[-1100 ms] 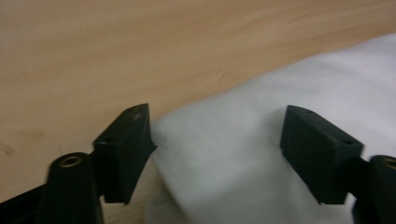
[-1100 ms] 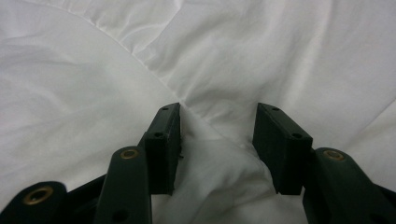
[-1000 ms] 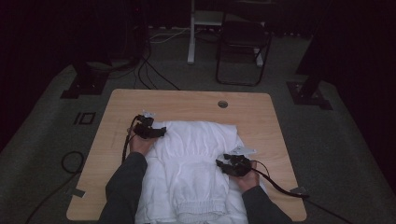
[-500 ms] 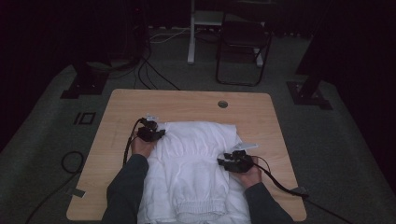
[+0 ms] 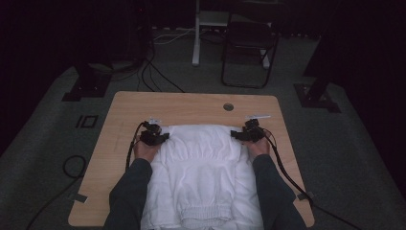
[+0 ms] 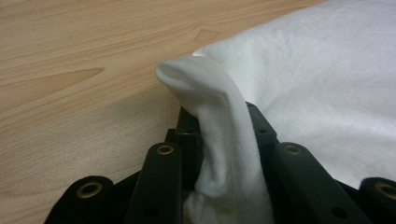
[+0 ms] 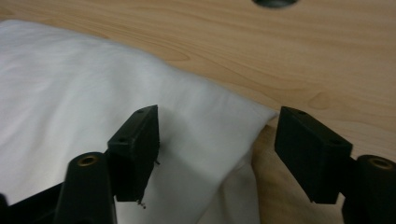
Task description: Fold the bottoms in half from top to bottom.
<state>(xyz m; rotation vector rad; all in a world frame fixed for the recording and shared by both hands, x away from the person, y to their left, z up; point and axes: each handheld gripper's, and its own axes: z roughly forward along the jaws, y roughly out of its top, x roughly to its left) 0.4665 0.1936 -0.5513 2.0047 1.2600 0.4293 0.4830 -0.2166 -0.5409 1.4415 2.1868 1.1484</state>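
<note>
White garment [image 5: 198, 163] on table [image 5: 124, 108], corner pinched by left hand-held gripper [image 5: 152, 136]

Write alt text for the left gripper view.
The left gripper is shut on a raised fold of the white garment, pinched between its black jaws. The rest of the garment lies flat at right, with bare wooden table at left.

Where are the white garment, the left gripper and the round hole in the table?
white garment [image 5: 201, 167], high view, middle of the cloth.
left gripper [image 6: 219, 140], left gripper view, between the jaws, on the pinched fold.
round hole [image 5: 228, 107], high view, its centre in the tabletop.
</note>
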